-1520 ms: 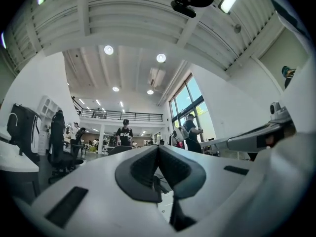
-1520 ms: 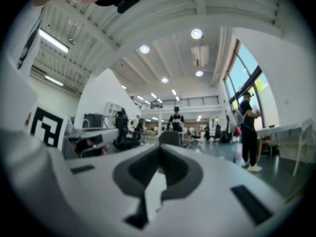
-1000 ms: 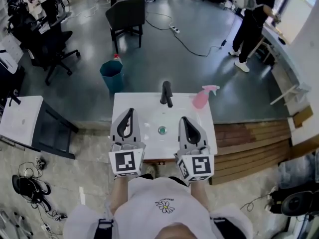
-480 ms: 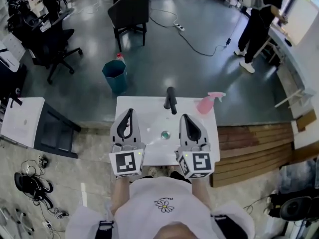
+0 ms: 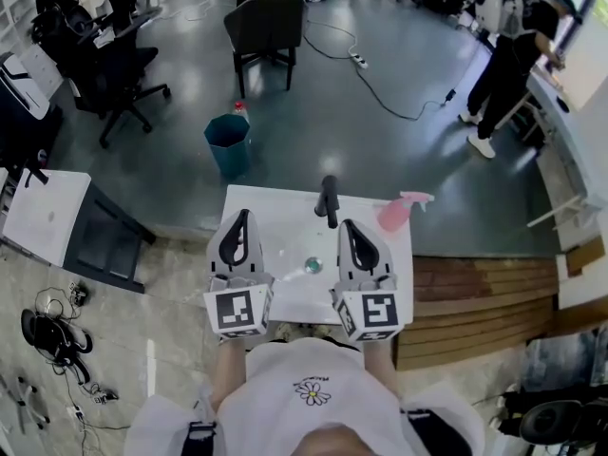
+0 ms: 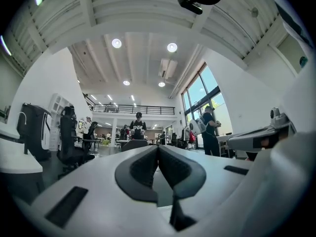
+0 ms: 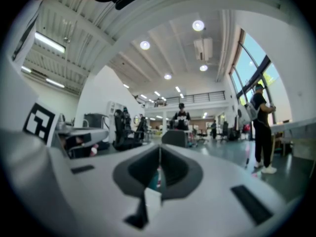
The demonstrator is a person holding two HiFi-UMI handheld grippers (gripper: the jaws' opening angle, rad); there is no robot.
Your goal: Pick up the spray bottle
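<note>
- An open office with a dark grey floor surrounds a white washbasin top (image 5: pixel 275 218), which stands directly in front of the person.
- The left gripper (image 5: pixel 244 216) hovers over the near left part of the top. Its jaws are pressed together with nothing between them, as its own view confirms (image 6: pixel 158 150).
- The right gripper (image 5: pixel 347 225) hovers over the near right part. Its jaws also meet at the tips and are empty (image 7: pixel 159 151).
- Between the 2 grippers lies the drain (image 5: pixel 313 266). Beyond it rises the black faucet (image 5: pixel 329 200).
- The pink spray bottle (image 5: pixel 397 213) stands at the far right corner of the top, close to its edge and right of the faucet. It is well apart from both grippers and untouched.
- Risk: the jaws must part before they reach the bottle, because a push from closed tips would likely tip it off that nearby edge.
- Risk: a grab at the narrow trigger head rather than the body could let the bottle swing or slip.
- Count: 2 grippers, 1 spray bottle, 1 faucet, 1 drain, 1 teal bin (image 5: pixel 228 144) on the floor beyond.
</note>
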